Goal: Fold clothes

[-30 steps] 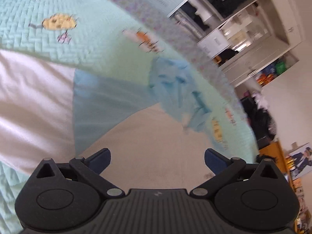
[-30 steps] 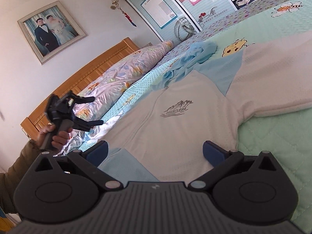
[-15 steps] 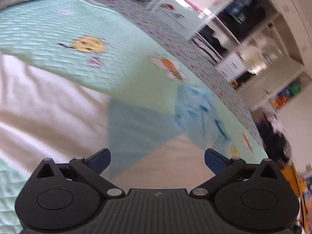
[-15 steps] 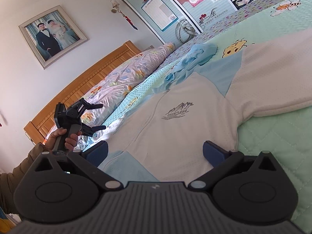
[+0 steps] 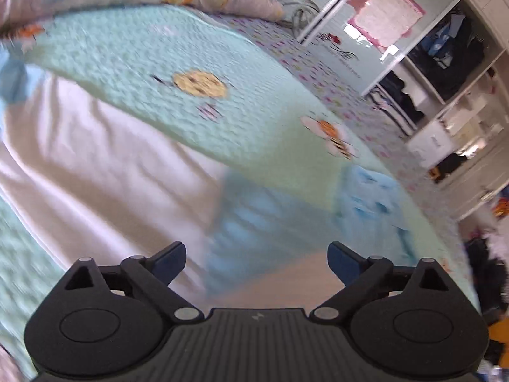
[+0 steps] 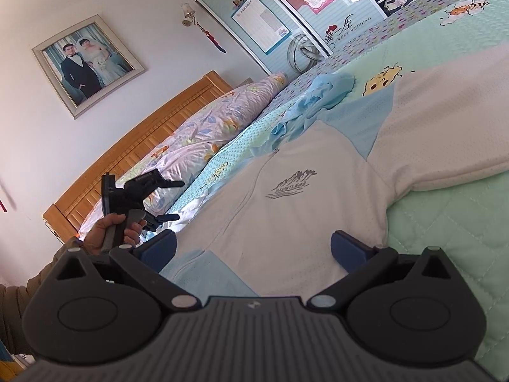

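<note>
Fingers, both pairs: spread wide, nothing between them. Left gripper (image 5: pixel 256 259) has just eased its fingers inward a touch, yet they remain well apart and empty; seen from the right wrist view it hangs in the air above the near side of the bed, in the person's left hand (image 6: pixel 111 230). Right gripper (image 6: pixel 253 248) hovers low over the hem end of the garment, gripping nothing.

Item: hooded jacket (image 6: pixel 302 197), white with pale blue shoulder panels, zip front, small mountain logo (image 6: pixel 291 183) on the chest. Lies face up, spread flat on the mint quilted bedspread (image 6: pixel 445 229).
- Hood (image 6: pixel 321 95): pale blue, bunched at the far end, near the floral pillow (image 6: pixel 219 117).
- Sleeve (image 6: pixel 445 117): stretched out to the right, not yet folded.
- Relative to right fingers: body of the jacket lies directly ahead and beneath, lower edge just beside the tips.
- Relative to left fingers: blue panel (image 5: pixel 254 219) and white sleeve (image 5: pixel 105 172) lie below and ahead; view is blurred, contact not evident.

Step in hand, as judged: approach for a first fold; no fold is made so far.

Handling notes: pinch a single layer at the sleeve end or shoulder seam, lift only enough to clear the bedspread, carry it across the chest in one sweep, and keep the other fingers pressing the body so the thin fabric does not drag or wrinkle.
</note>
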`<state>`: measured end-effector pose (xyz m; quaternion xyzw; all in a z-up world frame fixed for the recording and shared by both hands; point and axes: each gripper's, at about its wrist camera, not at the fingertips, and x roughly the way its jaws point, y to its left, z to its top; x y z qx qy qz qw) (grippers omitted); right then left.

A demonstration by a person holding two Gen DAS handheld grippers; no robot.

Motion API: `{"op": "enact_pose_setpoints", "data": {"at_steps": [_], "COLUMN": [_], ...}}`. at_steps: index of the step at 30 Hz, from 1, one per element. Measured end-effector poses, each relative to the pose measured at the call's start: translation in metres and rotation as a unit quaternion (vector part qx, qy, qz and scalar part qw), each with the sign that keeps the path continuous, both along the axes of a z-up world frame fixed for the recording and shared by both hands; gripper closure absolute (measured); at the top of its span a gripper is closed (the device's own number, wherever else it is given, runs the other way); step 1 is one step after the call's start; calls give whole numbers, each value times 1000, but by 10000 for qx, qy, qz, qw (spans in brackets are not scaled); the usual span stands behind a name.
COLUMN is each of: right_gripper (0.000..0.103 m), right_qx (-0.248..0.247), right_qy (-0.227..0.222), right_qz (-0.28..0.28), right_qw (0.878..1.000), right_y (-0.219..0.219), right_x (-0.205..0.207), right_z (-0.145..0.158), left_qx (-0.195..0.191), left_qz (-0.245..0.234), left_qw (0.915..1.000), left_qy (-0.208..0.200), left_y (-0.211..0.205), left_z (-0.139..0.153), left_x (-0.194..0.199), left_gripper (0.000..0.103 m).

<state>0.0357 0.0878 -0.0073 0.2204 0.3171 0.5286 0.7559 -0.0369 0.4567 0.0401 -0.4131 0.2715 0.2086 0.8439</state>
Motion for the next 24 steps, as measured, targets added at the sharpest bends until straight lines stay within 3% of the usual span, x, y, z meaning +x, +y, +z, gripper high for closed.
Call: {"op": "enact_pose_setpoints", "data": {"at_steps": [6,10,15,16,19,22,24], "right_gripper": [0,0,0,0,0,0,0], "right_qx": [95,183,248,266,372,461,473], "right_qy": [39,71,93,101,143,179,175], "right_qz": [-5,-4,-4,-4,-6,-11,-16], "right_qw": [9999,9998,9996,9996,9992,9988,9987], "right_y": [-2,-4,-5,-6,-9,-11,-11], "right_x": [1,1,2,2,3,4,4], "right_z": [-1,-1,-1,-2,-2,-3,-2], "left_qx": [-648,-709,-133,103,143,-227,-227], "left_qz": [-944,-1367,-785,-507,126,-18,-369], "left_qw": [9928,9876,9967,9987,9997,9982,9964], "left_qy": [-337,-297,-143,-33,-134,-548,-725], "left_y": [-76,-106,-87,-81,-65,-72,-88], "left_z": [-11,-31,-45,-41,-32,-28,-32], "left_x": [38,57,47,40,24,23,32], "left_gripper": [6,5,14,14,7,3,1]}}
